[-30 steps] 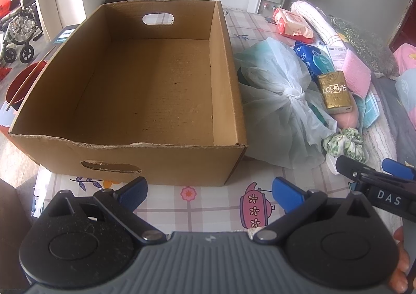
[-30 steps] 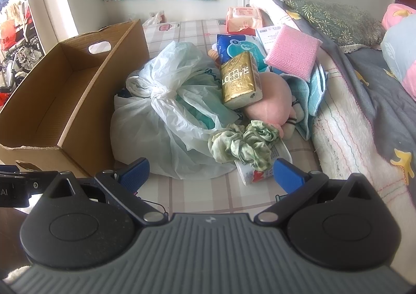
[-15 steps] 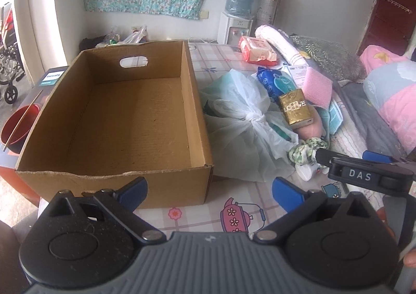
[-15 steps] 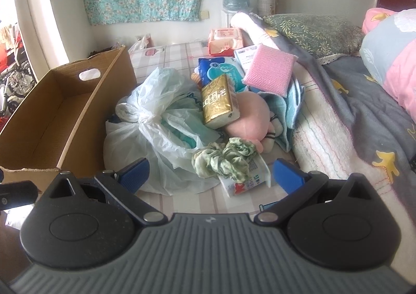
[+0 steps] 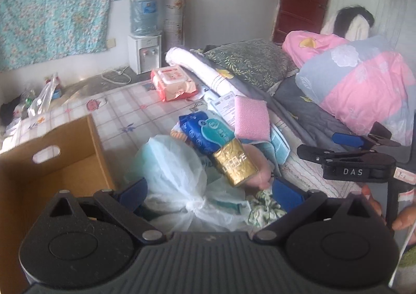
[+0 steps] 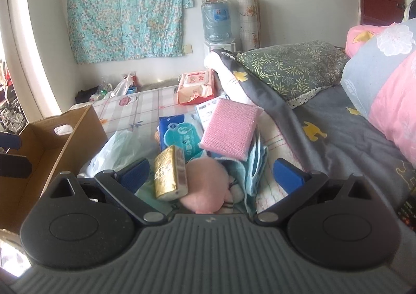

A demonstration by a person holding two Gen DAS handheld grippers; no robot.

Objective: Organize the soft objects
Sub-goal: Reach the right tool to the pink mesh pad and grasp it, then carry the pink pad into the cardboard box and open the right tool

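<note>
Clutter of soft things lay heaped on the bench, whose checked floral cloth showed bare toward the wall. Left gripper hung over a knotted white plastic bag, its jaws spread wide and holding nothing. Right gripper hung over the same heap from the bed side, jaws likewise spread and empty; in the left wrist view it appeared at the right edge, with fingers of the person's hand on its handle.

Beside the bag, a gold tissue pack leaned on a pink plush toy. Behind those sat a blue wipes pack, and a pink sponge rested tilted on top of a light blue cloth. A green patterned scrunchie peeked out just in front of the left gripper, next to the bag. Farther back on the bench lay an orange-pink wipes pack, well apart from the heap.

To the left stood a cardboard box with a handle slot in its far wall; what could be seen of its inside was bare. The bag touched or nearly touched its side wall.

On the right ran the bed, with a grey sheet, a green leaf-print pillow and a pink and grey quilt.
</note>
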